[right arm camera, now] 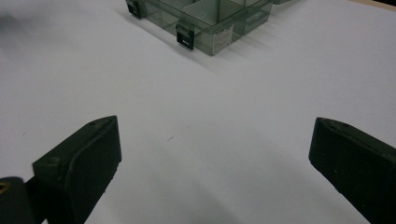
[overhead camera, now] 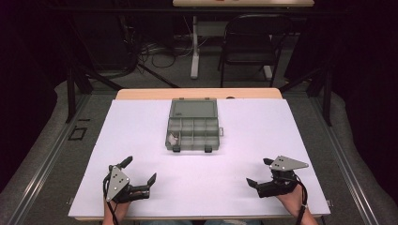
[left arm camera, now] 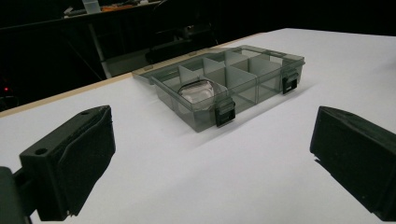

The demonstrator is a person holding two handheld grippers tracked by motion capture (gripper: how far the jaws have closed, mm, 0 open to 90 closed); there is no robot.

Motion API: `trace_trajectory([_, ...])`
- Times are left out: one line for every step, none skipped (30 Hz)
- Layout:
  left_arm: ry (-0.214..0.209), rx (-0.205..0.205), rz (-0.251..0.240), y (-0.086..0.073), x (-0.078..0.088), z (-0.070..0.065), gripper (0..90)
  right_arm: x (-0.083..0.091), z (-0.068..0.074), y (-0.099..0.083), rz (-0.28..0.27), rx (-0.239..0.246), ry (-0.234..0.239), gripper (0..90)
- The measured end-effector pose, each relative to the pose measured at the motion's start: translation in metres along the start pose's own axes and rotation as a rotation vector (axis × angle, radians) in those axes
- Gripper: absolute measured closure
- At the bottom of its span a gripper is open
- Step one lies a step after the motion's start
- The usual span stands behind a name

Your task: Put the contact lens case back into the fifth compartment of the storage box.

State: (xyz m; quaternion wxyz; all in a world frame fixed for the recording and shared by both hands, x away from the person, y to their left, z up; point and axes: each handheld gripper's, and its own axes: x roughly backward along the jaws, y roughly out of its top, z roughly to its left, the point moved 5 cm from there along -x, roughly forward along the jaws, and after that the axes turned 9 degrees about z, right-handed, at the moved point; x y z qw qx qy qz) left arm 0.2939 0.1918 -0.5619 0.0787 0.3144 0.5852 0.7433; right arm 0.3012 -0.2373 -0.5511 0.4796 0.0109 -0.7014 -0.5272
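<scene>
High view: a white table (overhead camera: 141, 140) is seen with a clear grey plastic organizer box (overhead camera: 193, 131) lying open at its middle, well apart from both grippers. The left gripper (overhead camera: 141, 173) and right gripper (overhead camera: 257, 171) are held near the table's front edge, jaws spread wide and grasping nothing. The box is judged light, stiff and somewhat slippery; its side walls or the black latches (left arm camera: 225, 113) would be gripped best. A small label (right arm camera: 225, 35) is seen on one wall, but its print is possibly too blurred to be read.
</scene>
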Motion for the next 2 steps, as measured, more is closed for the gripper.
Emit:
trace_trajectory([0.001,0.0,0.002,-0.0002,-0.0002,0.0002,0.1,0.0005,-0.0001,-0.0008,-0.002,0.002,-0.001,1.7])
trace_trajectory([0.003,0.001,0.003,-0.0004,-0.0004,0.0004,0.1,0.0012,-0.0002,-0.0019,-0.005,0.0,-0.002,1.6])
